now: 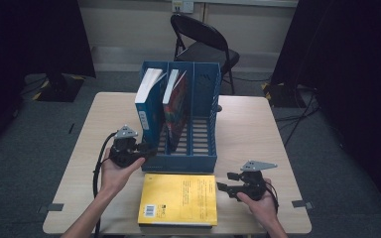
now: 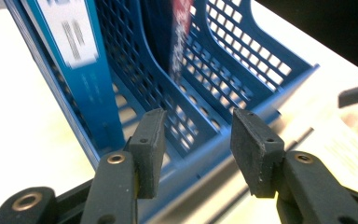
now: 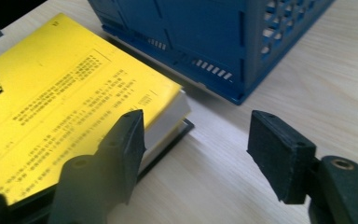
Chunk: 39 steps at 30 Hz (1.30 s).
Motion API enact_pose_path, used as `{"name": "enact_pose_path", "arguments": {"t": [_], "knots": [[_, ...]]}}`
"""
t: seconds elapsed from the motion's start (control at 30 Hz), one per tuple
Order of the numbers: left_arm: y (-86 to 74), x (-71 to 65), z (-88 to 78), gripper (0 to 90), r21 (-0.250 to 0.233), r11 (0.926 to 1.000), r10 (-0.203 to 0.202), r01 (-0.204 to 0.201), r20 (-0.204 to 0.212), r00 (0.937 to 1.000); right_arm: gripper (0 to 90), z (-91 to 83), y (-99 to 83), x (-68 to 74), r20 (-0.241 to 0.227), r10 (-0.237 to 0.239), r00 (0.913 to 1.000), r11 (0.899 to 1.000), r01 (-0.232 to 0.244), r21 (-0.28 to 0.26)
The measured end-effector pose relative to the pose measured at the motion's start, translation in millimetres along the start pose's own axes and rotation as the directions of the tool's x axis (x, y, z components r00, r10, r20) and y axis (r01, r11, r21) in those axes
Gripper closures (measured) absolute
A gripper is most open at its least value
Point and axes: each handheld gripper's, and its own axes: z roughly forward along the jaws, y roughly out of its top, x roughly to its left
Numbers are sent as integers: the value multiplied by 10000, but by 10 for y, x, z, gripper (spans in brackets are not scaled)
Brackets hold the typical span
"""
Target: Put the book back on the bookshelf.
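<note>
Two grippers are working at the table, both with jaws standing apart and holding nothing. Left gripper [image 1: 146, 151], in the person's left hand [image 1: 114, 171], is hovering at the rack's [image 1: 191, 161] near left corner, its pads [image 2: 151, 144] spread before the front rim with no contact visible. Right gripper [image 1: 225, 182], in the right hand [image 1: 263, 203], is sitting low just beside the right edge of the yellow book [image 1: 178, 198]; in the right gripper view its left pad [image 3: 128, 140] is overlapping the book's corner while the other pad is hanging over bare table [image 3: 214, 186]. Yellow book is lying flat just in front of the rack, on something dark showing under its edge. Rack is holding a blue book [image 1: 146, 106] in its left slot and a red book [image 1: 176, 106] in the middle slot, both leaning. Behind the table a folding chair [image 1: 203, 44] is standing.
</note>
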Motion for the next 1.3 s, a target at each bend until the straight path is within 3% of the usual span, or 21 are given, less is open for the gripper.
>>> {"name": "enact_pose_path", "arguments": {"t": [0.1, 0.2, 0.27, 0.4, 0.47, 0.6, 0.67, 0.77, 0.9, 0.97, 1.07, 1.3], "knots": [[-85, -57, -47, 561, 179, 9988, 465, -458, -440, 9979, 408, 16, 33, 65, -204, -135, 9997, 9999, 134, -60], [-211, -96, -86, 532, 254, 9993, 262, -261, -37, 9996, 416, 45, 57, 133, -417, -323, 9986, 9995, 322, -29], [-310, -145, -85, 518, 457, 9979, 456, -452, -93, 9989, 416, 69, 63, 167, -556, -433, 9975, 9990, 435, 34], [-442, -187, -89, 507, 679, 9963, 512, -523, 174, 9985, 412, 142, 56, 225, -759, -551, 9956, 9979, 575, 289], [-490, -188, -93, 496, 792, 9966, 205, -223, 243, 9995, 391, 167, 56, 253, -716, -613, 9956, 9971, 643, 404], [-568, -211, -77, 493, 1009, 9943, 299, -333, 346, 9990, 423, 165, 51, 257, -643, -562, 9963, 9973, 591, 438], [-594, -209, -49, 484, 1097, 9939, 73, -126, 485, 9988, 444, 158, 54, 264, -559, -604, 9966, 9970, 630, 455], [-625, -229, -16, 481, 1287, 9909, 350, -394, 363, 9987, 479, 154, 58, 268, -578, -618, 9964, 9968, 646, 468], [-648, -243, -13, 474, 1195, 9913, 524, -556, 295, 9982, 495, 151, 70, 282, -532, -735, 9959, 9959, 761, 489], [-662, -234, -15, 465, 1120, 9930, 334, -371, 347, 9988, 506, 149, 77, 285, -510, -777, 9957, 9956, 802, 484], [-683, -253, -6, 478, 1025, 9923, 669, -689, 223, 9975, 507, 150, 77, 288, -483, -799, 9956, 9954, 823, 493], [-719, -238, 15, 464, 650, 9935, 914, -934, 343, 9952, 490, 147, 72, 292, -461, -762, 9960, 9960, 782, 436]]}}
